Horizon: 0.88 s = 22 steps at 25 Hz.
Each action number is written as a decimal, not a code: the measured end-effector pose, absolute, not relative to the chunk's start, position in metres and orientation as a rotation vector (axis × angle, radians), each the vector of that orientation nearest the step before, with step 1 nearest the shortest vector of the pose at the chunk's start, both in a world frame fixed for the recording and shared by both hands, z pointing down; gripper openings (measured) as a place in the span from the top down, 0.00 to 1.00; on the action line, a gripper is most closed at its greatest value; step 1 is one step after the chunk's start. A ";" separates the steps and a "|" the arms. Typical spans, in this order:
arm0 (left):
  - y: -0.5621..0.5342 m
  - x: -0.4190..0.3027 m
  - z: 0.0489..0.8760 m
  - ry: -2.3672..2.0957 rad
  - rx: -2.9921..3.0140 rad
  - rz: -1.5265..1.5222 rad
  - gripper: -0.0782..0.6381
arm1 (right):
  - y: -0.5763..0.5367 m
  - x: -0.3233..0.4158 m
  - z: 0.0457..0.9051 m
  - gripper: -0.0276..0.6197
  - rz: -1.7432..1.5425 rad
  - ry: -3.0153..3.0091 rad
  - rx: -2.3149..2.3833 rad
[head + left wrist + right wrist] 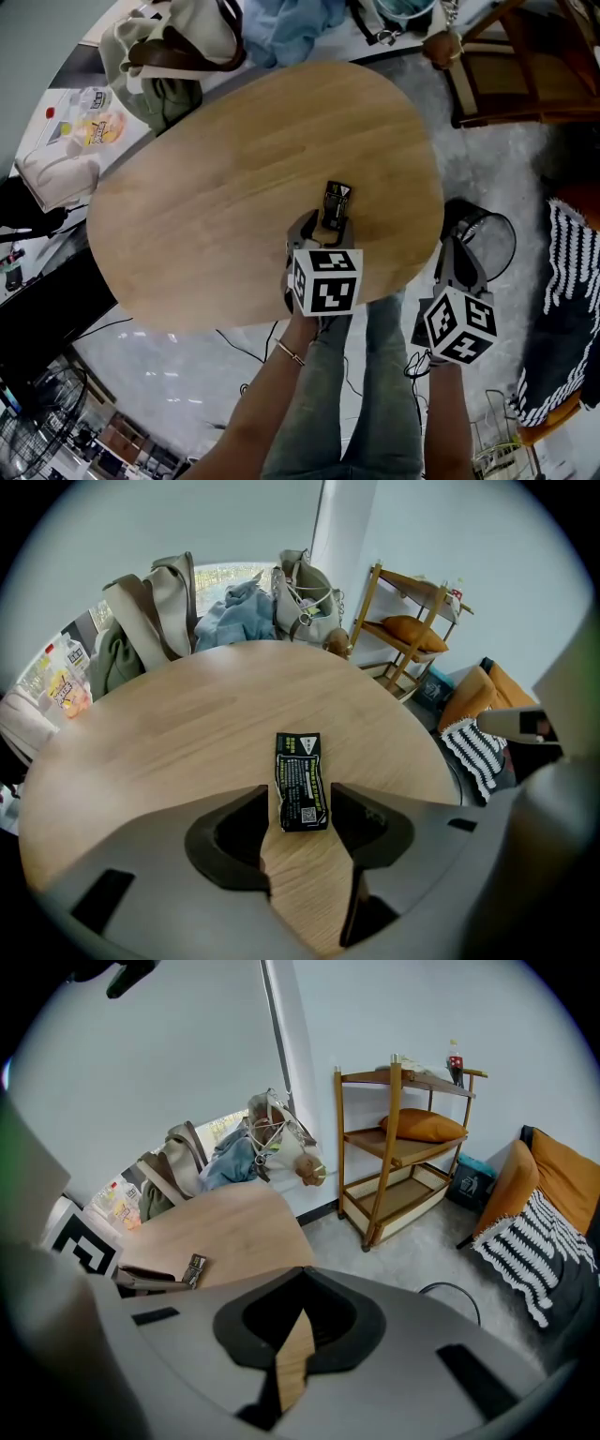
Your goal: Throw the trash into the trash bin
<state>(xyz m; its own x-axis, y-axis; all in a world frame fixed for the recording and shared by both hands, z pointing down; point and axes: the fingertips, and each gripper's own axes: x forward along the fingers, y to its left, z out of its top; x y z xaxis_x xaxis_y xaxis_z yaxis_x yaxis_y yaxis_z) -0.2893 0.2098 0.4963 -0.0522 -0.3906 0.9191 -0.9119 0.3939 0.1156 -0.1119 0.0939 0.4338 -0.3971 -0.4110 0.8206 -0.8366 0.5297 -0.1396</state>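
Note:
A black snack wrapper lies flat on the oval wooden table, near its right front side. My left gripper points down at it. In the left gripper view the wrapper's near end sits between the two fingertips of the left gripper; a thin gap shows beside it, so the jaws are open. My right gripper hangs off the table's right edge, just in front of the black wire trash bin on the floor. In its own view the right gripper's jaws meet at the tips, holding nothing.
Bags and clothes crowd the table's far edge. A wooden shelf stands by the wall beyond the bin, and a striped black-and-white throw lies to the right. The person's legs are below the table's near edge, with cables on the floor.

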 end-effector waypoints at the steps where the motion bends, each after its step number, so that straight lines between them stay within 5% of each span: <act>1: 0.210 -0.289 0.497 -1.638 1.169 0.646 0.59 | 0.095 -0.112 0.435 0.95 0.717 -2.009 1.010; 22: 0.210 -0.289 0.502 -1.610 1.107 0.620 0.78 | 0.086 -0.097 0.438 0.95 0.735 -2.006 1.030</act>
<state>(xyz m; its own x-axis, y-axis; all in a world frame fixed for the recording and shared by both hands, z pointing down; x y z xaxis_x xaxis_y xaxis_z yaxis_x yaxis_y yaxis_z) -0.2893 0.2105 0.5017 -0.0348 -0.3513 0.9356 -0.8883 0.4398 0.1321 -0.0965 0.0856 0.4375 -0.3937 -0.4156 0.8199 -0.8469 0.5108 -0.1478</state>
